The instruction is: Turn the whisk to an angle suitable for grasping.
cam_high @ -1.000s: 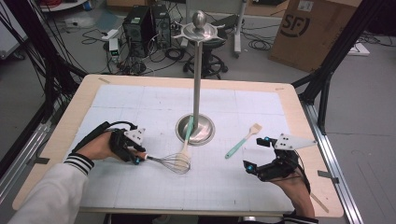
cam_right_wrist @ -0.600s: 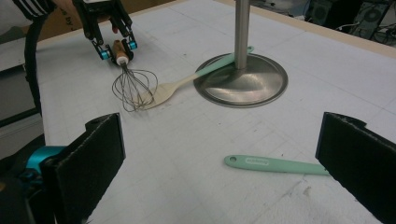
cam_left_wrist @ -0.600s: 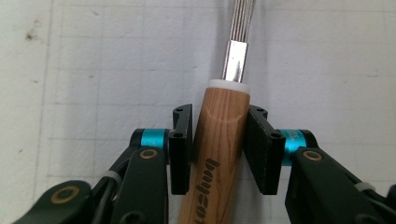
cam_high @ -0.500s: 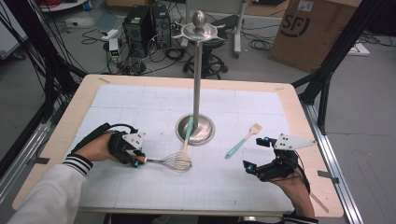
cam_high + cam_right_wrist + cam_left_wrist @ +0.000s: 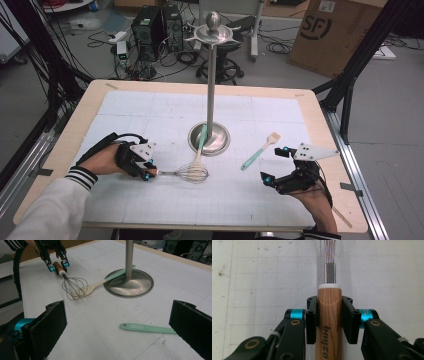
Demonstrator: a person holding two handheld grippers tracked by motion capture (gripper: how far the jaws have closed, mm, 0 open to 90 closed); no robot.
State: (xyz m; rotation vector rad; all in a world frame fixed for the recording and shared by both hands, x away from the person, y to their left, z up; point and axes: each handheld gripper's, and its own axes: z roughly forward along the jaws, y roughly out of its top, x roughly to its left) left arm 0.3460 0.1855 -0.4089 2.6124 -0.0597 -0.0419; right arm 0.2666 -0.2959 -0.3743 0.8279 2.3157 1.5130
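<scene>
My left gripper (image 5: 329, 322) has just closed its fingers (image 5: 348, 320) on the whisk (image 5: 187, 173) handle, whisk lying on the worktop (image 5: 150, 210). My right gripper (image 5: 278, 165) rests with fingers spread, empty. Next, I judge, lift the whisk toward the stand (image 5: 212, 80).

I see a steel stand (image 5: 212, 85) on the desk (image 5: 310, 107), a mint-handled spoon (image 5: 201, 142) leaning on its base, and a mint-handled brush (image 5: 260, 151) nearby.

Table (image 5: 85, 107): wooden, white gridded mat (image 5: 150, 107) on top.
Centre: steel stand (image 5: 210, 137), spoon (image 5: 201, 142), whisk (image 5: 190, 173).
Right: mint spatula (image 5: 260, 151).
</scene>
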